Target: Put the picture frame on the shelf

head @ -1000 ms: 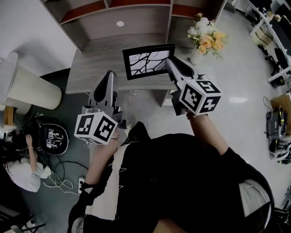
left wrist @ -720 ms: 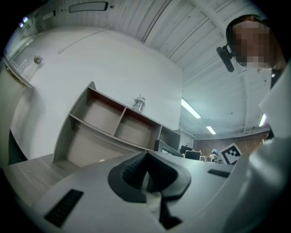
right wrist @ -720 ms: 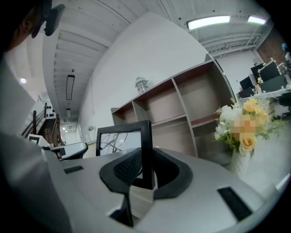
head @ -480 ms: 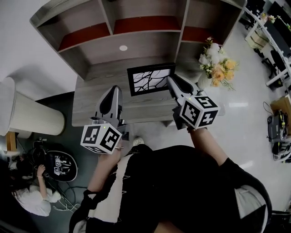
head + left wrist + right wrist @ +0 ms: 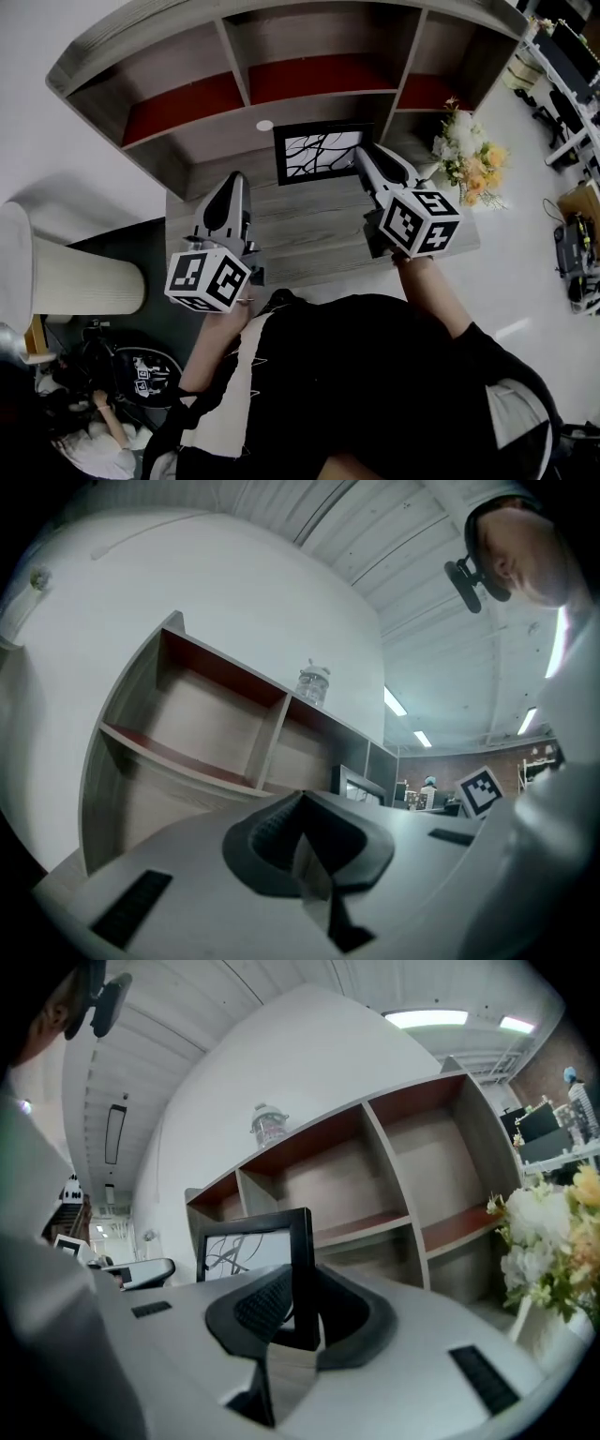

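1. Holds the picture frame (image 5: 323,152) upright, clamped on its right-hand black border between the half-spread jaws of the right gripper (image 5: 361,150); shows branch-like lines on the white sheet inside.
2. Has come up and forward within the last second: from above the front of the desk (image 5: 309,234) to just before the shelf (image 5: 309,77), in line with the middle bay under the red board. Cannot tell whether the lower edge hangs clear of the desk or brushes it.
3. Keeps the left gripper (image 5: 232,180) shut tight on nothing, over the desk, near the frame's left side but apart from it, as a second ago.
4. Fills far more of the head view with the shelf than before, so probably nears the end of the carry.
5. Leaves, by this reading, the placing itself: easing the frame into a bay, standing it on its lower edge, then spreading the right jaws.
6. Passes close by the flowers (image 5: 469,155) on the right; calls for care against a knock there.
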`<state>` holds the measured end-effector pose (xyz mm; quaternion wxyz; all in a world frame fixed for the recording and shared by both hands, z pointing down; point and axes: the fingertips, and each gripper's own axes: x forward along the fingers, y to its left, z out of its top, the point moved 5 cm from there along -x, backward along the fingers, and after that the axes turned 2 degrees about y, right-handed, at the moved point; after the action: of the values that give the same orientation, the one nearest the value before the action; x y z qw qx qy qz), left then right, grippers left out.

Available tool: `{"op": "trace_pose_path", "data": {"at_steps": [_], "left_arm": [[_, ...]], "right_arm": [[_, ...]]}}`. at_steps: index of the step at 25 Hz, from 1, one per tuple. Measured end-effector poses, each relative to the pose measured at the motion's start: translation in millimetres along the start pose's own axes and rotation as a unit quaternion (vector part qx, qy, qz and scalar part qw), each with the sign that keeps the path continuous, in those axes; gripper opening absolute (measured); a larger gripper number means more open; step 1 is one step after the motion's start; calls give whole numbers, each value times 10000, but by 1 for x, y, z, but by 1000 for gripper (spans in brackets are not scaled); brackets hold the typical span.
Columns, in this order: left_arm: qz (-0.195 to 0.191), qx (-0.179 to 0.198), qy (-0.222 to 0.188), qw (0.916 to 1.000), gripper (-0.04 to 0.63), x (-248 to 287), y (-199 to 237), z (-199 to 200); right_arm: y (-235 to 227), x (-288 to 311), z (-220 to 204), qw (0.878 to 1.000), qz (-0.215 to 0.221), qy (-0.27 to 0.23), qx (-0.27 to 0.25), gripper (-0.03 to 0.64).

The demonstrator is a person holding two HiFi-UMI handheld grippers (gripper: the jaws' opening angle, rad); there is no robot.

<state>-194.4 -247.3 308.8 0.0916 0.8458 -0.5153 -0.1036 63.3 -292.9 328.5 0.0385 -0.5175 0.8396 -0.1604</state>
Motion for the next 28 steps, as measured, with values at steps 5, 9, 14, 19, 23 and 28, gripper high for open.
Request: {"op": "trace_pose_path", "data": {"at_steps": [5,9,14,19,23,28], "left_arm": [[-175,31,0,9998,9,31,38,20],[-337,-52,-17,9994,9,36,60,14],[-369,-204,179,9990,9,36,67,-2],[-194,-299,185,9992,9,29,79,1],[-42,-266,59,9996,9,31,82,8],[31,-328,-28,9995,9,43,79,13]], "right_arm": [[-4,34,17,9994,-318,-139,15,80],[-2,43,9,9984,-528,-199,-37,80],[-6,39,6,9981,-594,-61,-139,80],[-14,41,32,9966,-651,-40,-512,80],[-22,48,56,9953,-604,-34,-761,80],[-33,64,83,9947,-484,-29,-905,80]]}}
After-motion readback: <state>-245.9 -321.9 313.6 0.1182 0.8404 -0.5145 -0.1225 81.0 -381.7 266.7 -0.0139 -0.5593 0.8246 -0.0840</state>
